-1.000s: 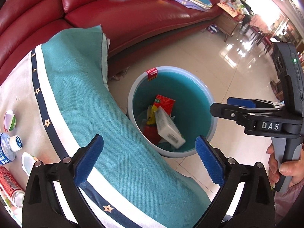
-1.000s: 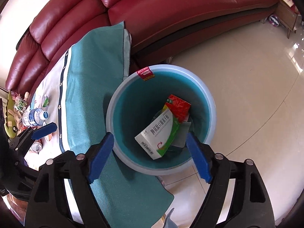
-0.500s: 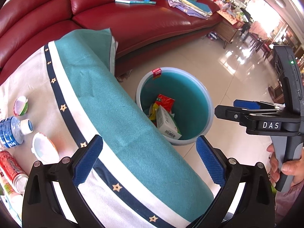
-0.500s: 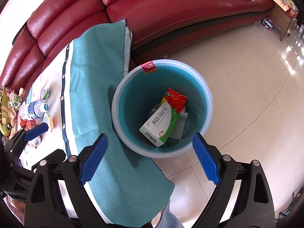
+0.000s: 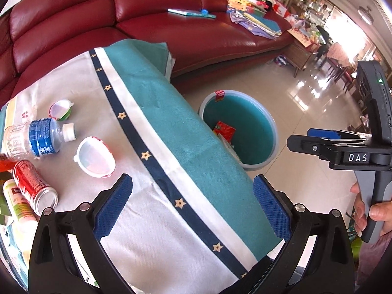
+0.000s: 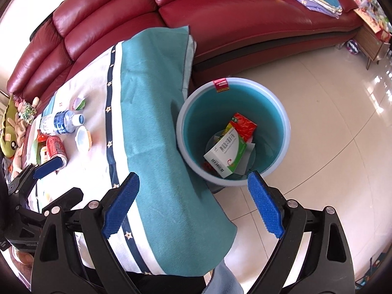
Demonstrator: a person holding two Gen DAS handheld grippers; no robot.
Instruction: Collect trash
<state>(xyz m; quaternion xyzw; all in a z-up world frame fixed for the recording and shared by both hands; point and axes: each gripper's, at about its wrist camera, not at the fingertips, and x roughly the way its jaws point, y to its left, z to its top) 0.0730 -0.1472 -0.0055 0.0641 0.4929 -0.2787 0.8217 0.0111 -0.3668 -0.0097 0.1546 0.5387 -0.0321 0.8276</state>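
Observation:
My left gripper [image 5: 191, 188] hangs open and empty over the white and teal tablecloth [image 5: 183, 147]. Left of it lie a white cup with a red rim [image 5: 95, 156], a water bottle [image 5: 31, 139], a red can [image 5: 31, 183], a green-rimmed cup [image 5: 61, 109] and a white bottle [image 5: 18, 203]. My right gripper [image 6: 193, 178] is open and empty above the table's edge, just short of the blue bin [image 6: 250, 98]. In the bin lie a white and green box [image 6: 225, 152] and a red packet [image 6: 243, 125]. The left wrist view shows the bin [image 5: 245, 115] half hidden behind the cloth.
A dark red leather sofa [image 5: 196, 41] curves behind the table and bin, with books and folded cloths on its seat. Shiny tiled floor [image 6: 330, 98] spreads to the right. Plush toys [image 6: 12, 127] sit at the table's far left. A hand [image 5: 374, 210] holds the right gripper's handle.
Both grippers rose and drew back from the bin toward the table. The left view now shows more of the tabletop trash. The right jaws spread a little wider than a second ago.

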